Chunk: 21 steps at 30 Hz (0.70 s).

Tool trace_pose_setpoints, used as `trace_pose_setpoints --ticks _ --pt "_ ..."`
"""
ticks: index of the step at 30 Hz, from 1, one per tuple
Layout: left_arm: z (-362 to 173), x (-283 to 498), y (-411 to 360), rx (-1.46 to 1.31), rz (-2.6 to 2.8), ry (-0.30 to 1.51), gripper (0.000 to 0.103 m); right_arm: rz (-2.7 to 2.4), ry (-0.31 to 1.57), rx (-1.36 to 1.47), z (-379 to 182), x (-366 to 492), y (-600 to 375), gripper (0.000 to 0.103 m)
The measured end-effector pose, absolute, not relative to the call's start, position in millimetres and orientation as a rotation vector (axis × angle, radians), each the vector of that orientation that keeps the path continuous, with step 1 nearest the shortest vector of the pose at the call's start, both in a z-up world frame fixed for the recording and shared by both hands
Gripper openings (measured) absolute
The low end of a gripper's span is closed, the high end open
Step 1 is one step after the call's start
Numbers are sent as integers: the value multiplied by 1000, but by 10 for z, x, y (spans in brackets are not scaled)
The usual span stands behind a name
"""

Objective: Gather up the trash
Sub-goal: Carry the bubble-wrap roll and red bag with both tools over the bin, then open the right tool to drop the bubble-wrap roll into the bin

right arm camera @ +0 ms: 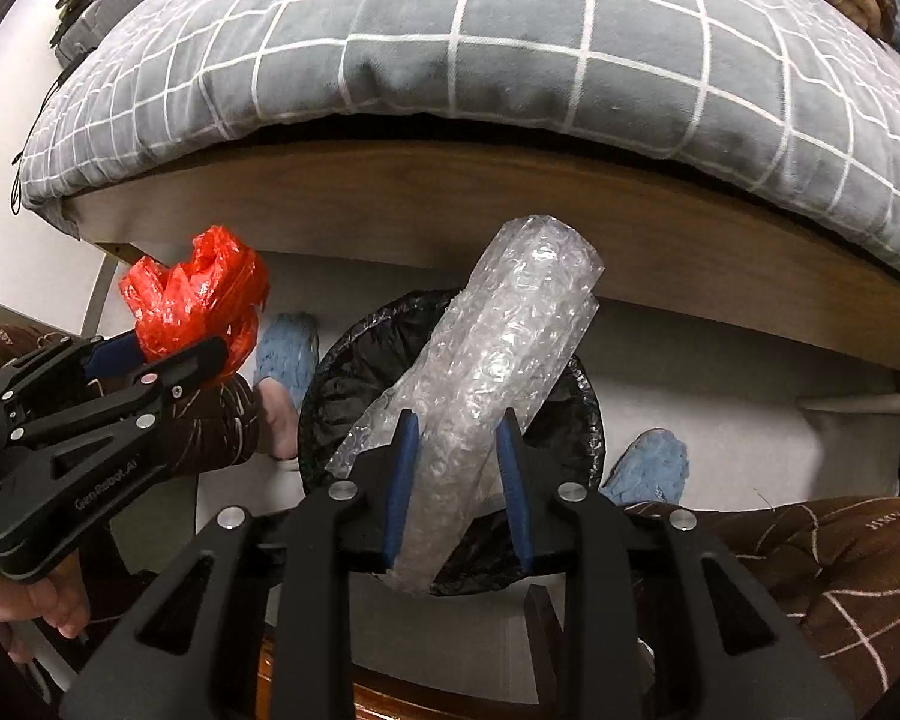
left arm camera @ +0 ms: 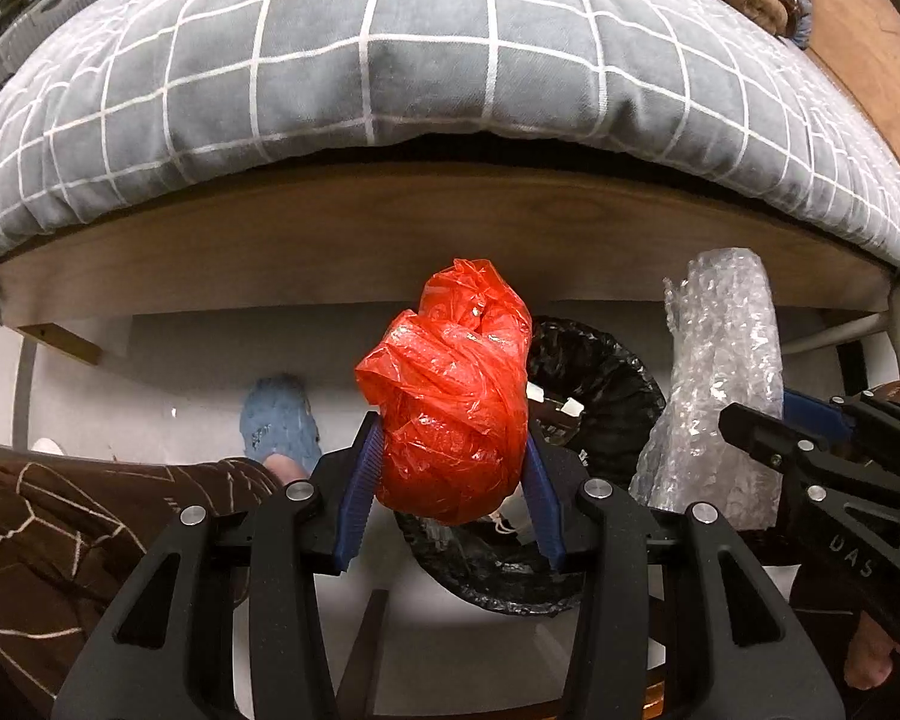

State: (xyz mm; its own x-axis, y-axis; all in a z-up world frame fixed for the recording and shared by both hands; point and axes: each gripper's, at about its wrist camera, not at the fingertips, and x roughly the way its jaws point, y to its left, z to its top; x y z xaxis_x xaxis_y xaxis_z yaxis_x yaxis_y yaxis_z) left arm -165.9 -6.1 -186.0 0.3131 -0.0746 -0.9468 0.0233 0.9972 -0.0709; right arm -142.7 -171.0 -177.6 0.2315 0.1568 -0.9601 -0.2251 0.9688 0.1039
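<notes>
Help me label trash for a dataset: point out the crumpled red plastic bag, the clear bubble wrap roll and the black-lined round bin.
crumpled red plastic bag point(left arm camera: 450, 414), left wrist view, middle of the wad.
clear bubble wrap roll point(right arm camera: 498, 360), right wrist view, mid-length.
black-lined round bin point(left arm camera: 618, 372), left wrist view, far rim.

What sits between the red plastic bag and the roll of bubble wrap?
In the left wrist view, only the black-lined trash bin shows in the gap between the red plastic bag and the bubble wrap, lower down on the floor.
</notes>
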Motion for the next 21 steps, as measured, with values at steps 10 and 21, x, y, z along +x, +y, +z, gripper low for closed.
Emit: trace_pose_setpoints --ticks 10,21 --pt "-1825 -1596 -256 -25 -88 1256 44 192 1247 -51 -1638 -1451 -1918 65" --pt "-1868 -1556 -739 2 -171 1273 44 28 1178 29 -1503 -1555 -2500 92"
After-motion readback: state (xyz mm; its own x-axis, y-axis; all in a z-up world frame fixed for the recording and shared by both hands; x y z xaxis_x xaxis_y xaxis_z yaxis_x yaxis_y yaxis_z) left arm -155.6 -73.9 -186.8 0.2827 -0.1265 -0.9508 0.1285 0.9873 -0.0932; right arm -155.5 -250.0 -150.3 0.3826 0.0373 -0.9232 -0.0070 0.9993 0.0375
